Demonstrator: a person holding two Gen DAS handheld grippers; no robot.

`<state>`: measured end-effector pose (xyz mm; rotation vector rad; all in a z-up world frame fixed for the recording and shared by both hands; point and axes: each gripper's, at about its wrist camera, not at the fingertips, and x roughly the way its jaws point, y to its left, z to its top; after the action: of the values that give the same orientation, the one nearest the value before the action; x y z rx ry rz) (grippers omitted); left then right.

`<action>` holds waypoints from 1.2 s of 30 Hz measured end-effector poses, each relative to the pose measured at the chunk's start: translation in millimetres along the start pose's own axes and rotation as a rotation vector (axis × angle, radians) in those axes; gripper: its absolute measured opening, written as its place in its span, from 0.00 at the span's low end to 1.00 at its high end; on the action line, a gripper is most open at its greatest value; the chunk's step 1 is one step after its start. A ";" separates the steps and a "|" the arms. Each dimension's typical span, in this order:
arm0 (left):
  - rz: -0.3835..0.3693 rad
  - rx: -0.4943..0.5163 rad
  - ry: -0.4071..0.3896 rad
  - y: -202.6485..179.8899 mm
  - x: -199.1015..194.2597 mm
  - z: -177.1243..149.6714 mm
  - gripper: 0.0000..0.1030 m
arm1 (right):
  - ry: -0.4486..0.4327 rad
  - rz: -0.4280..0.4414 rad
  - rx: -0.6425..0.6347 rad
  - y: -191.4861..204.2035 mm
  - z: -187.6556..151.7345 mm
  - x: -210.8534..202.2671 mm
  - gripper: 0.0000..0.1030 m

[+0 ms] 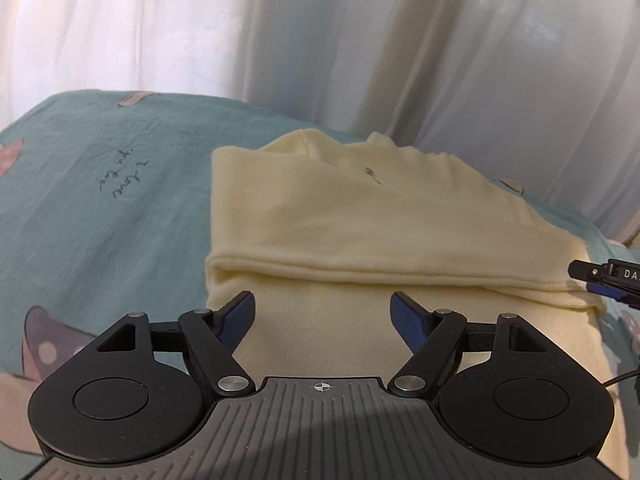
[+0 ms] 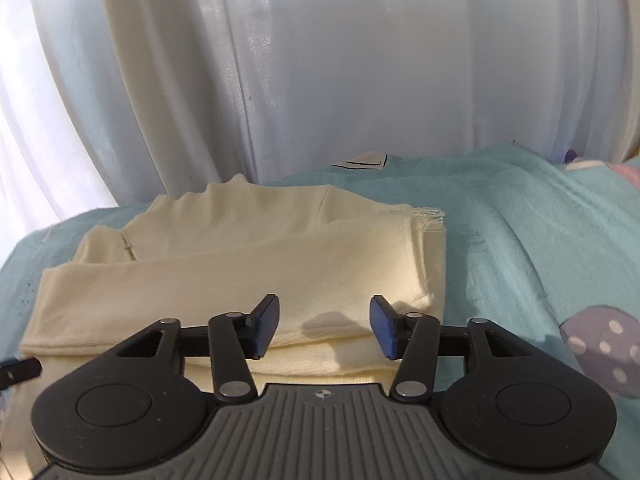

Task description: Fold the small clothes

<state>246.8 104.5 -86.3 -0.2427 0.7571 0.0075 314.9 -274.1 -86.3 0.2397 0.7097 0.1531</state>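
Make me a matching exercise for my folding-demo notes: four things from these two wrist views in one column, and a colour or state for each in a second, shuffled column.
Column 1:
1. garment
2. bedsheet
3. curtain
4. left gripper

Column 2:
A. teal, printed with shapes and handwriting
B. open, blue-padded fingers above the cloth
C. pale yellow, partly folded over itself
D. white, hanging in vertical pleats

Pairs: 1-C, 2-A, 3-D, 4-B
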 end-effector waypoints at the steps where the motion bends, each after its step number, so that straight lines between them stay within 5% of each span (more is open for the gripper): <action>1: -0.003 -0.019 0.005 0.8 -3.1 -3.9 0.78 | 0.008 0.026 0.044 -2.8 -1.9 -5.5 0.52; 8: 0.016 -0.024 0.021 2.3 -21.3 -18.8 0.78 | 0.064 0.105 0.222 -11.1 -12.7 -7.5 0.46; 17: 0.021 -0.062 0.028 17.2 -34.8 -23.8 0.79 | 0.087 0.140 0.391 -28.2 -16.9 -0.9 0.16; 32: -0.020 -0.081 0.024 15.2 0.2 8.5 0.80 | 0.099 0.134 0.551 -52.9 -7.9 13.4 0.27; 36: -0.018 -0.071 0.031 12.8 19.5 19.1 0.80 | 0.083 0.083 0.497 -45.7 -4.6 24.8 0.06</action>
<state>272.8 119.6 -89.0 -0.3175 0.7864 0.0130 333.1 -311.8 -117.5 0.7416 0.8137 0.0632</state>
